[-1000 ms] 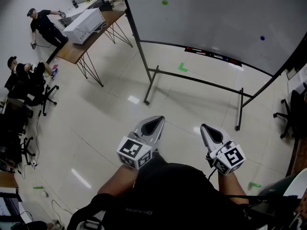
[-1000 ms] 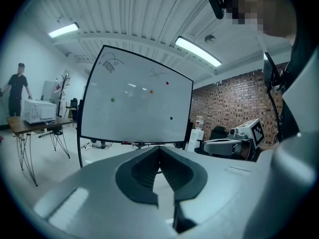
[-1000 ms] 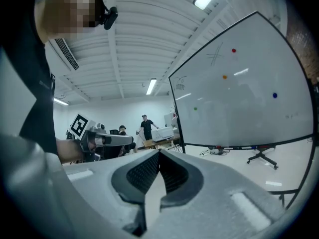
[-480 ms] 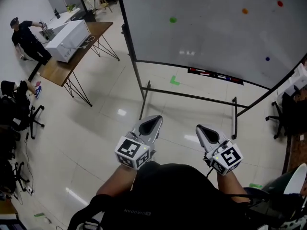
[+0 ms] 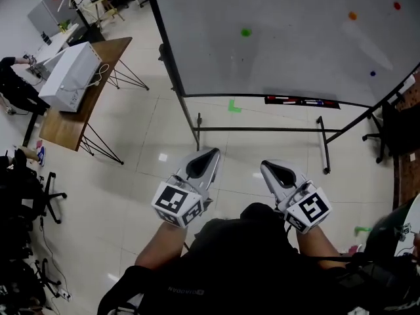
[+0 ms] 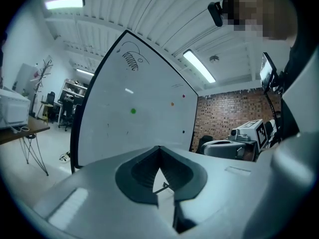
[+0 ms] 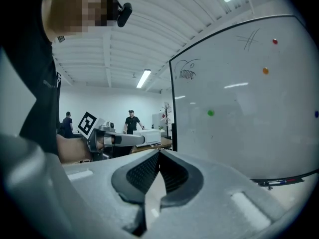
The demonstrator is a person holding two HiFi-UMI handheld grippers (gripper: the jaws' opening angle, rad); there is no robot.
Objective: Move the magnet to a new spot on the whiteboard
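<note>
My left gripper and right gripper are both closed with nothing in them, well short of the whiteboard. The magnets are small dots stuck on it (no idea which is mine), with the green magnet nearest. I'd guess it's light, hard and slick, so I'd pinch the rim and tilt it off.

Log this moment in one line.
left gripper shut | right gripper shut | both empty, short of whiteboard | green magnet, orange magnet, red magnet, blue magnet untouched
</note>
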